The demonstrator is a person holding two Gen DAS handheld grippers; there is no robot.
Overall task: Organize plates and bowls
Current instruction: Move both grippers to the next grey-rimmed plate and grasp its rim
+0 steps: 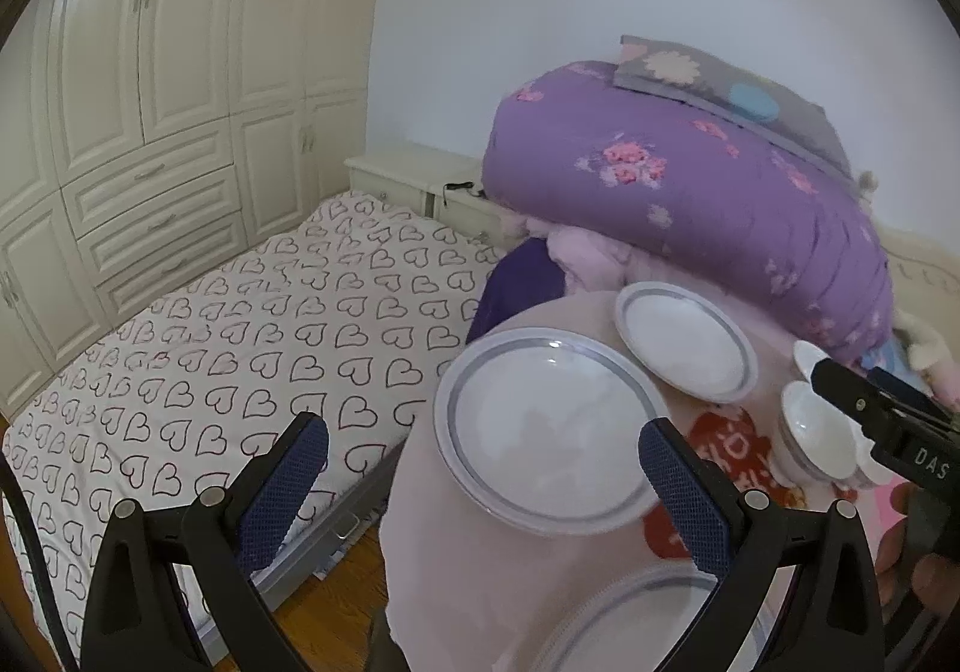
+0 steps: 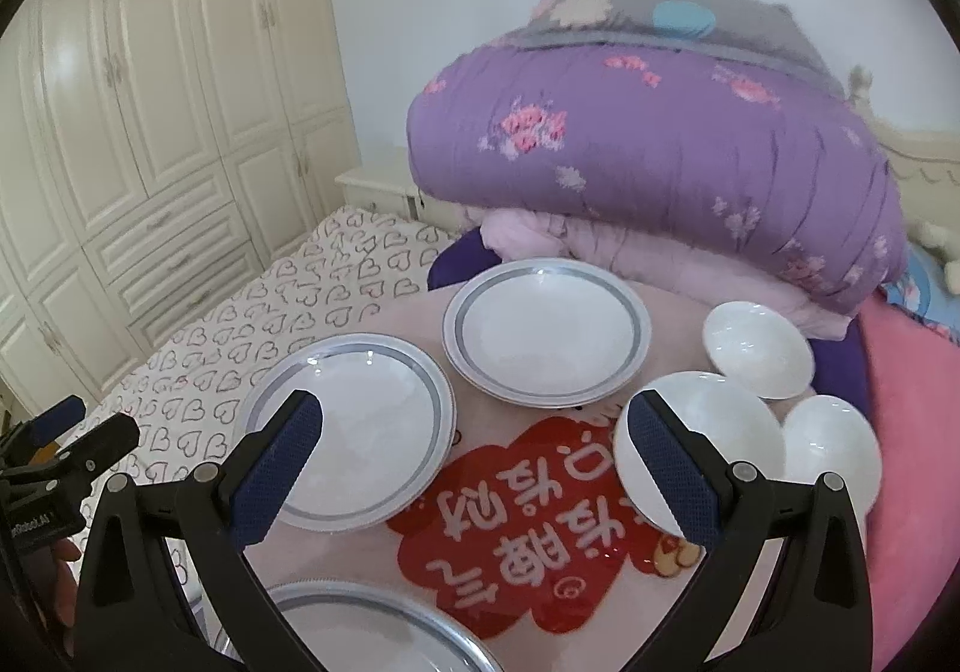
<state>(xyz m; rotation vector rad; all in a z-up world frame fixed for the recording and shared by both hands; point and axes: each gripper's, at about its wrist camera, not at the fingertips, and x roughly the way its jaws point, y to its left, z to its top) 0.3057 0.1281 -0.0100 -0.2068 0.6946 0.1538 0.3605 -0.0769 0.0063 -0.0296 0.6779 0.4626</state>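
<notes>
Three white plates with grey rims lie on a pink cloth with a red patch (image 2: 528,528): a far plate (image 2: 546,333), a middle plate (image 2: 348,432) and a near plate (image 2: 372,630) cut by the bottom edge. Three white bowls stand at the right: a far bowl (image 2: 759,348), a front bowl (image 2: 702,444) and a right bowl (image 2: 834,450). My right gripper (image 2: 480,462) is open and empty above the cloth. My left gripper (image 1: 483,486) is open and empty over the middle plate (image 1: 549,426); the far plate (image 1: 687,339) lies beyond it.
A folded purple quilt (image 2: 660,156) on pink bedding rises right behind the dishes. A bed with a heart-print sheet (image 1: 240,348) lies lower at the left, with a cream wardrobe (image 1: 150,102) and a nightstand (image 1: 414,174) behind. The cloth's left edge drops to wood floor (image 1: 312,618).
</notes>
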